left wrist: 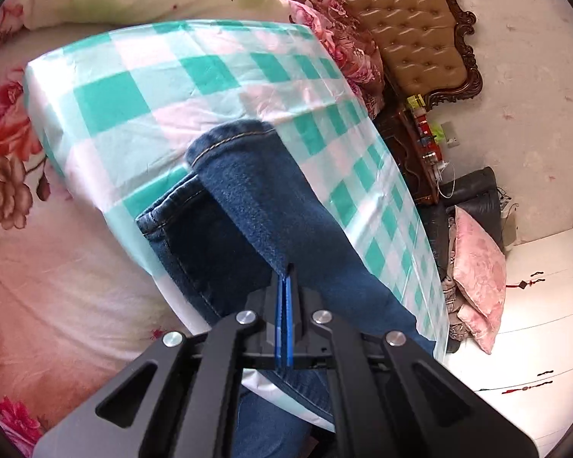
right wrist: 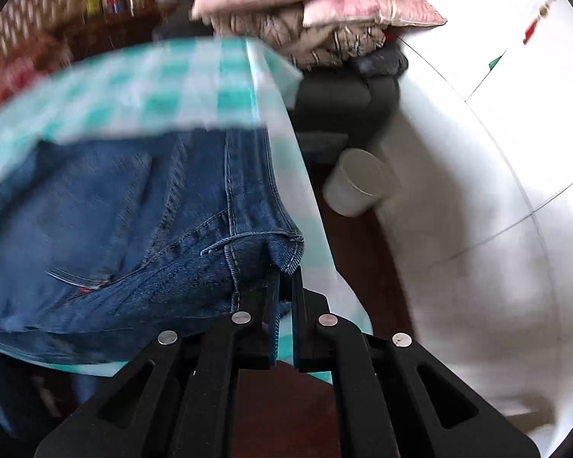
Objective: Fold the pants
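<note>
Dark blue jeans (left wrist: 256, 206) lie on a table covered with a teal-and-white checked cloth (left wrist: 141, 87). In the left wrist view my left gripper (left wrist: 285, 278) is shut on a fold of a jeans leg, with the hem cuff (left wrist: 229, 137) lying ahead of it. In the right wrist view my right gripper (right wrist: 284, 273) is shut on a seamed edge of the jeans (right wrist: 141, 213) at the table's right edge (right wrist: 286, 122). That view is motion-blurred.
A bed with floral bedding (left wrist: 15, 252) lies left of the table. A tufted tan headboard (left wrist: 412, 26), a dark nightstand (left wrist: 412, 145) and a pink pillow (left wrist: 477, 267) stand to the right. A white cup-shaped bin (right wrist: 357, 183) sits on the floor beside white cabinets (right wrist: 477, 152).
</note>
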Tool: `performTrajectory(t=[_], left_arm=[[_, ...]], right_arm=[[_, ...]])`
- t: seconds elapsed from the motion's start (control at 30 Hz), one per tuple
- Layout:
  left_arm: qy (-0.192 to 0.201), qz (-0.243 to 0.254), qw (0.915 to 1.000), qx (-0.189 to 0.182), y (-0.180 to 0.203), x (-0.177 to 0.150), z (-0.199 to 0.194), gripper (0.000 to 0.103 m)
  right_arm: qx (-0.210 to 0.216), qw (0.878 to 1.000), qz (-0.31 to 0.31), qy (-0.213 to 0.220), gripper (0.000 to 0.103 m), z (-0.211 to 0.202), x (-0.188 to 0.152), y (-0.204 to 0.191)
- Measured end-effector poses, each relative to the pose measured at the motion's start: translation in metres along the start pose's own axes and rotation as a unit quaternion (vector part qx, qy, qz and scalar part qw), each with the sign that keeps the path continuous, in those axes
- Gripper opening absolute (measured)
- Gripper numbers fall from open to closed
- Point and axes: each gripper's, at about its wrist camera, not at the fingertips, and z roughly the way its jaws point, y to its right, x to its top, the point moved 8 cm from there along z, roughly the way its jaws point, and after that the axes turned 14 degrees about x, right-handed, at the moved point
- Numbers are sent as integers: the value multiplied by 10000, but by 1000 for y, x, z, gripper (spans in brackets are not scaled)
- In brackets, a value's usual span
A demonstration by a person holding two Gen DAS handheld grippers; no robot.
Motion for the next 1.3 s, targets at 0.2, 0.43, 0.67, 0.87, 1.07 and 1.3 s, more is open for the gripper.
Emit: performTrajectory(t=[0.2, 0.43, 0.67, 0.87, 1.07, 1.3], left_arm=[[-527, -130, 9975, 460, -26, -6, 41, 1], [-120, 259, 9976, 623, -4, -5, 7, 1], [-388, 151, 9955, 847, -37, -18, 41, 6], [616, 469, 9866, 1438, -32, -1, -5, 35], [922, 2562, 9606, 551, 103, -35, 13, 38], [237, 5486, 8332, -650, 294, -146, 118, 39]], right_arm=[[-197, 9955, -329, -868, 1, 55, -25, 6], [-234, 9966, -492, -625, 2, 24, -15, 2], [-519, 9928, -612, -890, 2, 66, -42, 6], [-1305, 9852, -783, -790, 32, 45, -53, 25], [-2209, 9739, -520, -45, 39, -16, -20, 44], [-1172, 9731, -1807, 812, 48, 18, 51, -103]])
